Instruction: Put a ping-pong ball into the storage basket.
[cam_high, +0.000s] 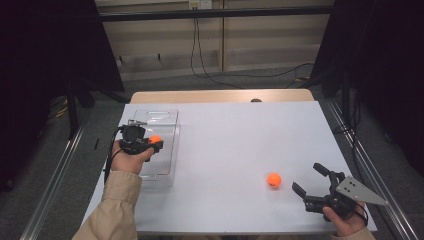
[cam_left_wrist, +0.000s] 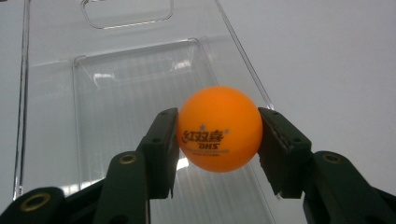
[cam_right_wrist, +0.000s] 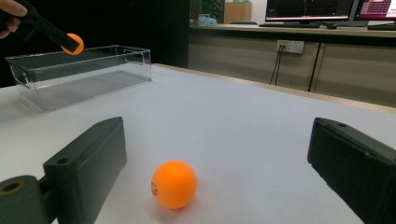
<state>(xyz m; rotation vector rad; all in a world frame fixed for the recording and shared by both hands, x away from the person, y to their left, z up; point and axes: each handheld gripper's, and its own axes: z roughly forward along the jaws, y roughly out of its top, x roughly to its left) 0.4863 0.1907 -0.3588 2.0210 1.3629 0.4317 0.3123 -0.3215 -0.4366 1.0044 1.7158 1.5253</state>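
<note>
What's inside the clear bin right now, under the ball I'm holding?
Nothing lies on the clear bin floor seen through its walls. The left gripper holds its orange ball above it; that ball and the jaws hide part of the floor.

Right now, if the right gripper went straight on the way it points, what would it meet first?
Most likely the loose orange ball on the table: it lies just ahead of the right gripper, between its open jaws, slightly left of centre. Depth is hard to judge.

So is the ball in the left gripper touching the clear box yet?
Apart. In the right gripper view the ball, pinched by the left gripper, hangs above the rim of the clear box, with a gap showing beneath it.
</note>
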